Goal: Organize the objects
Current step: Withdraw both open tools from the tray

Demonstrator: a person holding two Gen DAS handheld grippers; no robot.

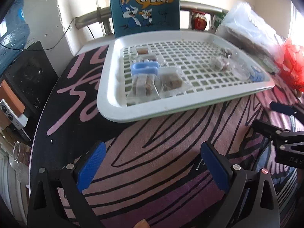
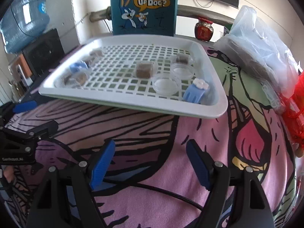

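Observation:
A white slotted tray [image 1: 117,112] [image 2: 212,112] lies on the patterned cloth. On its left side lie a blue clip [image 1: 145,68] [image 2: 77,66] and wrapped brown snack blocks [image 1: 171,81] [image 2: 79,78]. On its right side sit a wrapped brown cube [image 2: 144,70], two clear round lids [image 2: 165,84], a small tub [image 2: 182,58] and a blue flower clip [image 2: 195,91] [image 1: 256,76]. My left gripper [image 1: 152,168] is open and empty, short of the tray's near edge. My right gripper [image 2: 151,164] is open and empty, also short of the tray.
A teal Bugs Bunny box [image 1: 145,6] [image 2: 144,7] stands behind the tray. A clear plastic bag [image 2: 260,51] and red netting [image 2: 296,114] lie to the right. A jar [image 2: 203,29] stands at the back. A black cable [image 2: 171,193] crosses the cloth near me.

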